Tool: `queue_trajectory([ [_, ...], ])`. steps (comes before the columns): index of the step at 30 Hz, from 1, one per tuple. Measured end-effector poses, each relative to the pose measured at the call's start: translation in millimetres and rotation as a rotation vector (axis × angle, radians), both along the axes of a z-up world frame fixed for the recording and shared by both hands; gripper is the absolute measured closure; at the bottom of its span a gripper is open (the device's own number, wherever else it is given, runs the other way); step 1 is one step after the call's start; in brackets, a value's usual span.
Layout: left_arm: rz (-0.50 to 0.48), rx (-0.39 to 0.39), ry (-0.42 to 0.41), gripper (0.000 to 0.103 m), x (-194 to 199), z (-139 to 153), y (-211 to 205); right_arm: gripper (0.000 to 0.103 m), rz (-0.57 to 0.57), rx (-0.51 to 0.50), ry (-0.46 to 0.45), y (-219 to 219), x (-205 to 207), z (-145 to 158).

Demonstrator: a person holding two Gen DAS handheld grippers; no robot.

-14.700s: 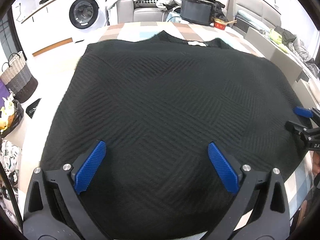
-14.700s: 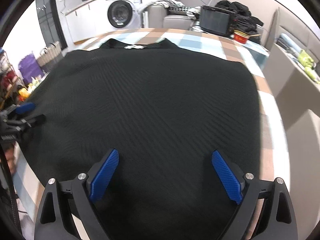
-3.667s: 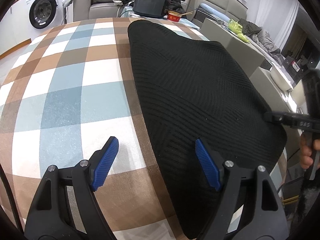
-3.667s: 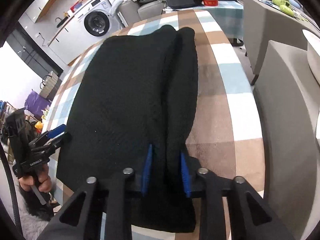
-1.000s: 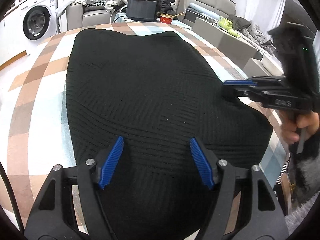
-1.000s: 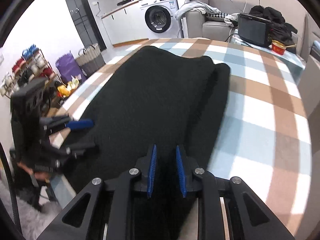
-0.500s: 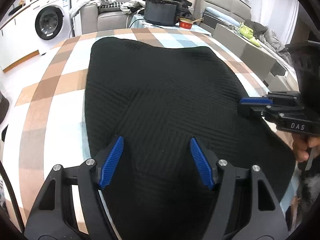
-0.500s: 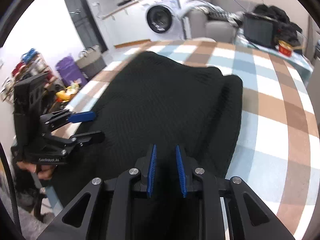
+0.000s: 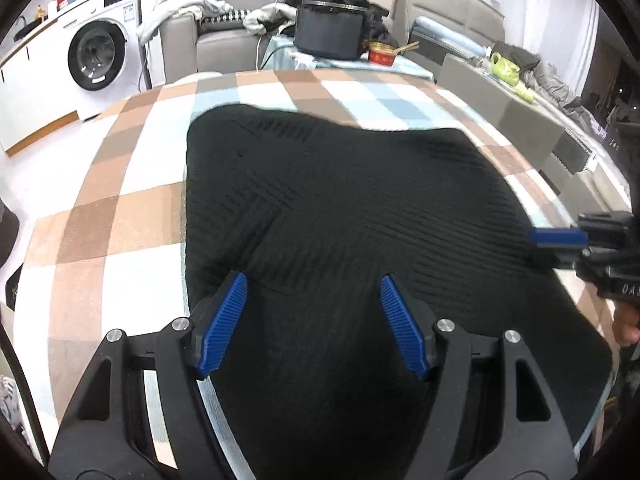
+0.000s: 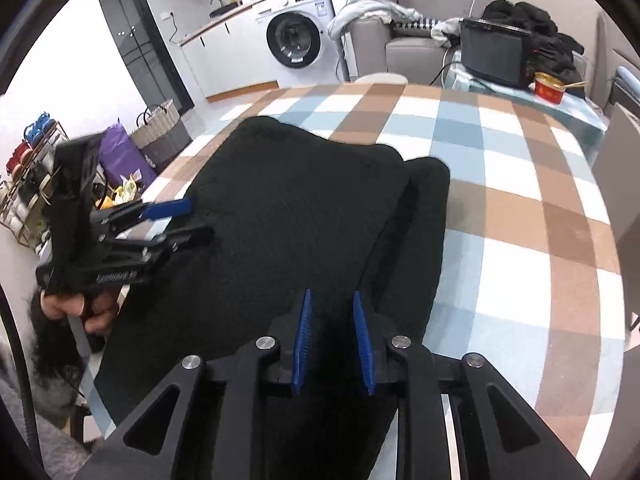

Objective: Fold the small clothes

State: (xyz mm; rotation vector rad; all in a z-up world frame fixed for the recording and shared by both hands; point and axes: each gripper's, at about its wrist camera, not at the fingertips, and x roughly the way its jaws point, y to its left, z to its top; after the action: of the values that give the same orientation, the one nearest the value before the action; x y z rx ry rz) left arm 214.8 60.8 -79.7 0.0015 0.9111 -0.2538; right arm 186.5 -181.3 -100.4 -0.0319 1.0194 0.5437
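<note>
While the black knitted garment (image 9: 360,208) lay folded lengthwise on the checked tablecloth (image 9: 104,216), we held our left gripper (image 9: 312,316) low over its near end, the blue pads spread wide and touching nothing that we could make out. Our right gripper (image 10: 332,336) sat at the other near corner of the cloth, its pads drawn close with a thick fold of the dark knit clamped between them; the jaws had eased a hair wider in the last instant, yet the fabric remained pinched. From the right wrist view, a doubled edge of the garment ran along its right side, forming a narrow ridge beside the main panel. Beyond the table we could see a washing machine (image 10: 294,42), a grey sofa (image 9: 224,40) strewn with clothes, and a red bowl (image 9: 382,53) beside a dark box (image 9: 330,34).
</note>
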Motion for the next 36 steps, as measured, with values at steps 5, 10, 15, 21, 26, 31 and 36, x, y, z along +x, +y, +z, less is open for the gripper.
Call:
queue_trajectory([
  [5,-0.002,-0.008,-0.006,0.035,4,-1,7,0.072,-0.035,0.007,0.062,-13,-5,-8],
  [10,0.039,-0.011,0.002,0.034,-41,8,14,0.042,-0.076,0.081,0.09,-29,-20,0],
  [15,0.066,-0.001,0.047,0.032,-84,7,24,0.041,-0.084,0.078,0.127,-31,-42,-7],
  [21,0.131,-0.048,0.088,0.041,-124,-2,34,0.04,-0.086,0.104,0.143,-31,-65,-15],
  [26,0.091,-0.045,0.07,0.077,-128,-2,21,0.064,-0.064,0.123,0.133,-28,-79,-19],
  [31,0.097,-0.049,0.05,0.081,-115,-1,18,0.078,-0.075,0.157,0.114,-25,-84,-19],
  [36,0.098,-0.014,0.012,0.082,-85,1,13,0.078,-0.13,0.15,0.08,-19,-61,-19],
])
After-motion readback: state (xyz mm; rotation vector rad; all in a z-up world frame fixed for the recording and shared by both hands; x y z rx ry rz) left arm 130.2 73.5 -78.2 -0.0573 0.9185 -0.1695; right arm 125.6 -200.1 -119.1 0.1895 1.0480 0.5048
